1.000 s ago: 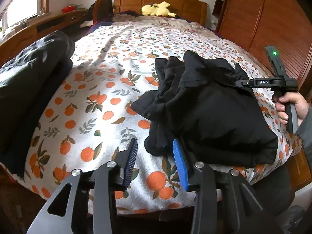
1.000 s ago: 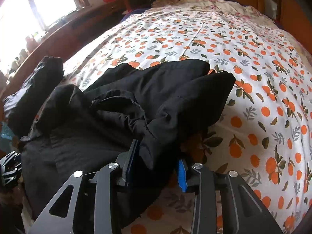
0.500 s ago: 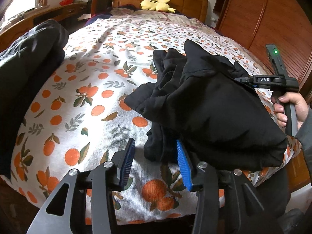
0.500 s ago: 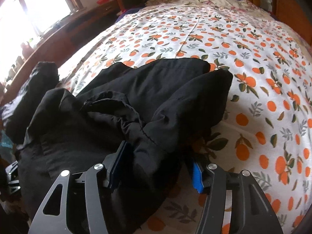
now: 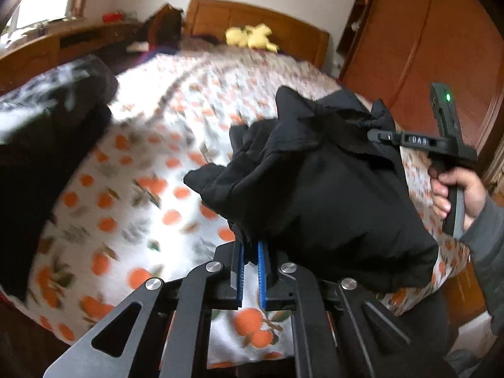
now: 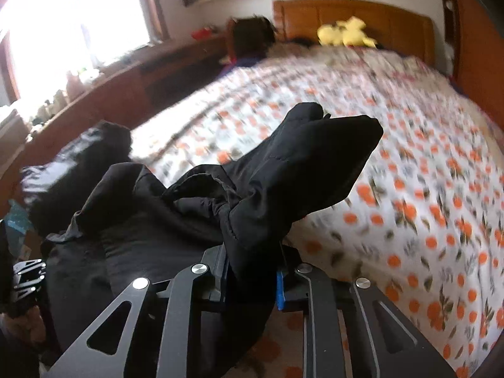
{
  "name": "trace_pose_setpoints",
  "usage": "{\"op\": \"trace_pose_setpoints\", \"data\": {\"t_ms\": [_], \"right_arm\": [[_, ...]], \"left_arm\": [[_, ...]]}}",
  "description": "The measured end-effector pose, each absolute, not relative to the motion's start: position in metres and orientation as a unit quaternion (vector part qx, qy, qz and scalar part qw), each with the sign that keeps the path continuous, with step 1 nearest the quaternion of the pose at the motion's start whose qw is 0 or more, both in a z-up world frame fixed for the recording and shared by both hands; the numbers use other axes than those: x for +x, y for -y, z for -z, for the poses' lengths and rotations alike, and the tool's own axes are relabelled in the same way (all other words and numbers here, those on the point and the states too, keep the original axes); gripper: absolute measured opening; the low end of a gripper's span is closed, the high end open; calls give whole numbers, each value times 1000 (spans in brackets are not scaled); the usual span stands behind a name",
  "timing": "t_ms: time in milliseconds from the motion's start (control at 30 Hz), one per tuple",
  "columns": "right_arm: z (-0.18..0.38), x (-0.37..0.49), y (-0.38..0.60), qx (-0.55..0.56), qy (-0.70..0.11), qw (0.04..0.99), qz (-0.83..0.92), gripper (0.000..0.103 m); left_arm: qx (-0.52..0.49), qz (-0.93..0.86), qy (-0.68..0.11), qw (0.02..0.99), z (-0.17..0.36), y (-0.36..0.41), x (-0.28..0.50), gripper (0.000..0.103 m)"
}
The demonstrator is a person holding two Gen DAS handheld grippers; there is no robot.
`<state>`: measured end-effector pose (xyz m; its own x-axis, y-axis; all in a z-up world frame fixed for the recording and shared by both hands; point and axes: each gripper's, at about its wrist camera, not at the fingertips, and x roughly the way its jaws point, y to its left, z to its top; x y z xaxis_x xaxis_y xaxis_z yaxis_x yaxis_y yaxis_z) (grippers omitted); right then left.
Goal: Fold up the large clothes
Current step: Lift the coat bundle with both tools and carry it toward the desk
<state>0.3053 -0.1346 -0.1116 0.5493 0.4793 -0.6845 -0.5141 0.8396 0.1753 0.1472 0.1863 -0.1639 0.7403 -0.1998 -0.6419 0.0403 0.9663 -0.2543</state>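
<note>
A large black jacket (image 5: 330,195) lies bunched at the near edge of the bed, partly lifted off the orange-print cover (image 5: 141,195). My left gripper (image 5: 250,252) has its blue pads closing almost together, and they pinch a hanging edge of the jacket at their tips. In the right wrist view the same jacket (image 6: 283,182) rises in a thick fold. My right gripper (image 6: 252,271) is closing on that fold, which fills the gap between its pads. A hand (image 5: 456,195) holds the right gripper's handle at the jacket's far side.
A second dark garment (image 5: 47,145) is heaped at the bed's left edge. A yellow plush toy (image 5: 250,36) sits by the wooden headboard (image 5: 267,22). A wooden wardrobe (image 5: 425,63) stands on the right, and a window ledge (image 6: 94,94) runs along the left.
Both grippers have closed on the black jacket and risen, so its near edge has come up off the bed. Both views are now tilted higher and blurred.
</note>
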Motion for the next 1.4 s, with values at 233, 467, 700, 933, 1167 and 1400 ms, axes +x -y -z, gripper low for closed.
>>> {"op": "trace_pose_setpoints", "data": {"t_ms": [233,467,700,933,1167,1400], "right_arm": [[65,317,76,-17,-346,876,-337,19],[15,329,-22,-33,-304,863,-403,19],[-19,331,-135,-49,-288,837,-462,19],[-38,324,-212,-65,-283,819,-494,19],[-31,322,-265,-70,-297,806,-507,20],[50,323,-308,-141,-366,784,-481,26]], "left_arm": [[-108,16,-297,949,106,-237,129,7],[-92,-64,-257,960,50,-300,115,7],[-58,-167,-238,955,-3,-372,98,7],[-54,-239,-240,940,-33,-429,84,7],[-67,-288,-266,917,-27,-484,75,7],[-85,-301,-346,884,28,-515,74,8]]}}
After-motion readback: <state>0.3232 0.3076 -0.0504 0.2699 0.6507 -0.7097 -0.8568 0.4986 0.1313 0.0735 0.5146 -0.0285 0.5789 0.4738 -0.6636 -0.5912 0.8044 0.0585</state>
